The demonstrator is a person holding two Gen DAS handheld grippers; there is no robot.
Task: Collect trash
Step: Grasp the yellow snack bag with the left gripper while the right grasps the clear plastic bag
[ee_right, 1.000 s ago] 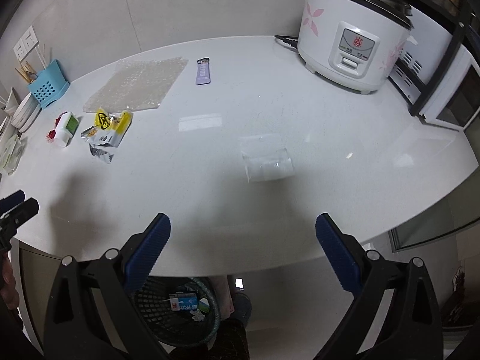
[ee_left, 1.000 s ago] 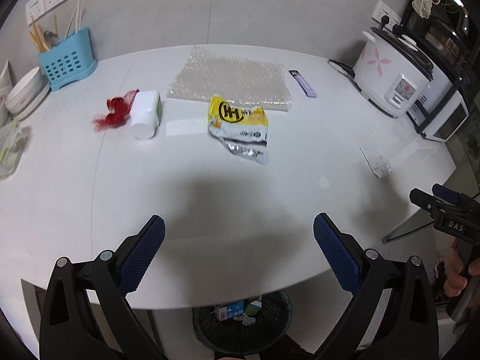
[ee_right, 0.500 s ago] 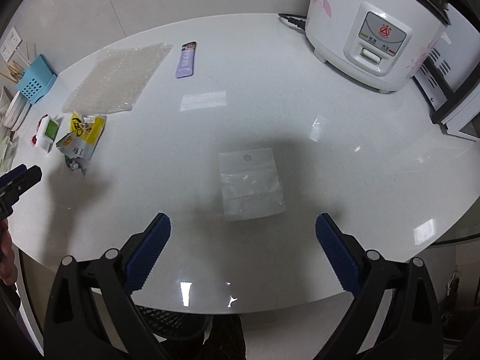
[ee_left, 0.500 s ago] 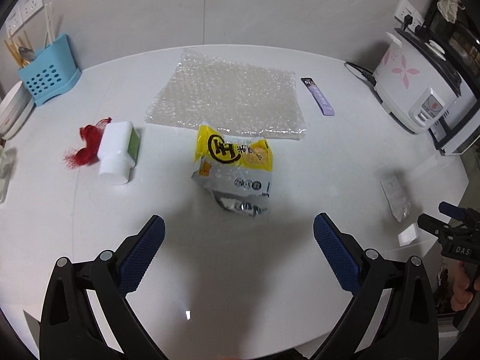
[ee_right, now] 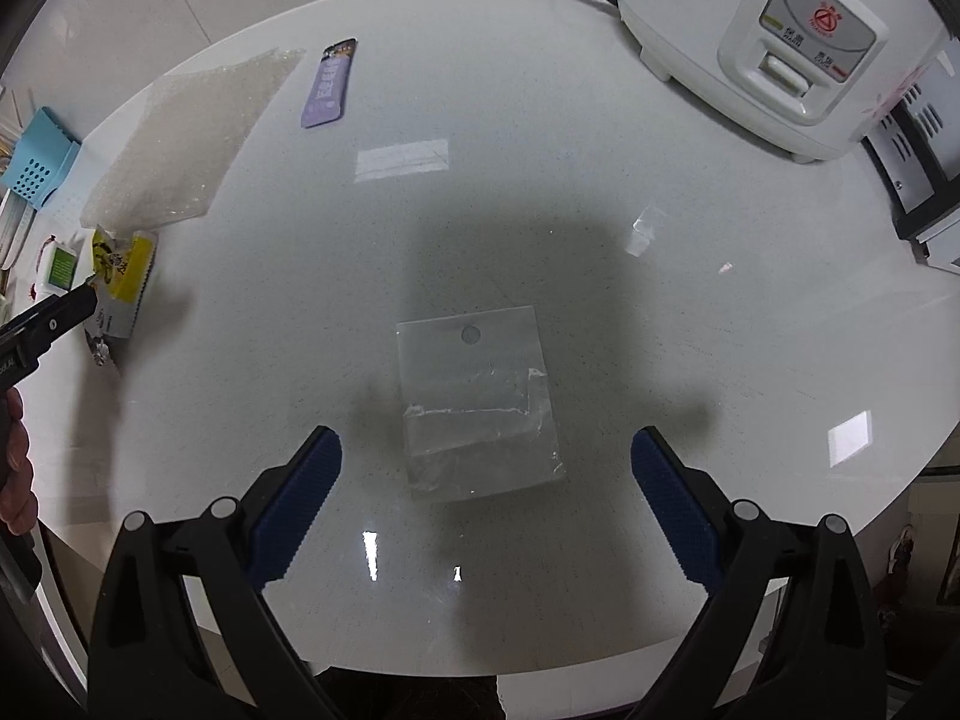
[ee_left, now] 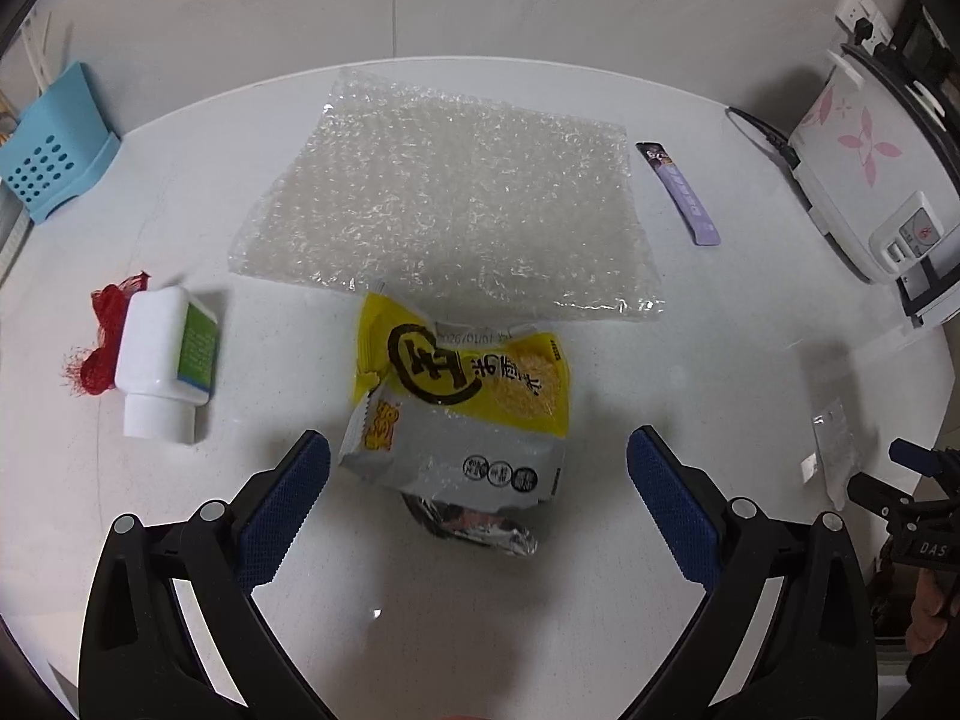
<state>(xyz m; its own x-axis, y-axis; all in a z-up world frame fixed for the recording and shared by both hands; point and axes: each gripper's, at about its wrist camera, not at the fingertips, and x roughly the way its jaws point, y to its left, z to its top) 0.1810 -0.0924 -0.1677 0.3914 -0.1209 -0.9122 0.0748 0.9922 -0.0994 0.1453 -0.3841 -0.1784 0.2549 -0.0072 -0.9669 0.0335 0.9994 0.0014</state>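
1. My left tongs [ee_left: 478,495] are spread wide and hold nothing; the blue pads sit on either side of the yellow snack wrapper [ee_left: 462,396], not touching it.
2. That yellow snack wrapper lies flat on the white table [ee_left: 750,324], with its torn silver end toward me between the pads.
3. Just beyond the wrapper is a sheet of bubble wrap [ee_left: 450,198], its near edge touching or just overlapping the wrapper's top.
4. To the left lies a white bottle [ee_left: 162,354] on its side, cap toward me, with a red mesh scrap [ee_left: 102,336] against its far side.
5. A purple sachet [ee_left: 678,192] lies to the right of the bubble wrap, apart from it.
6. My right tongs [ee_right: 486,504] are also wide apart and empty, with the pads on either side of the near end of a clear plastic bag [ee_right: 480,402].
7. The clear bag lies flat on the table, creased across the middle, with a round hang hole at its far edge.
8. Farther out, a white rice cooker [ee_right: 780,42] stands at the back right, and a blue utensil caddy [ee_left: 54,168] stands at the far left by the wall.
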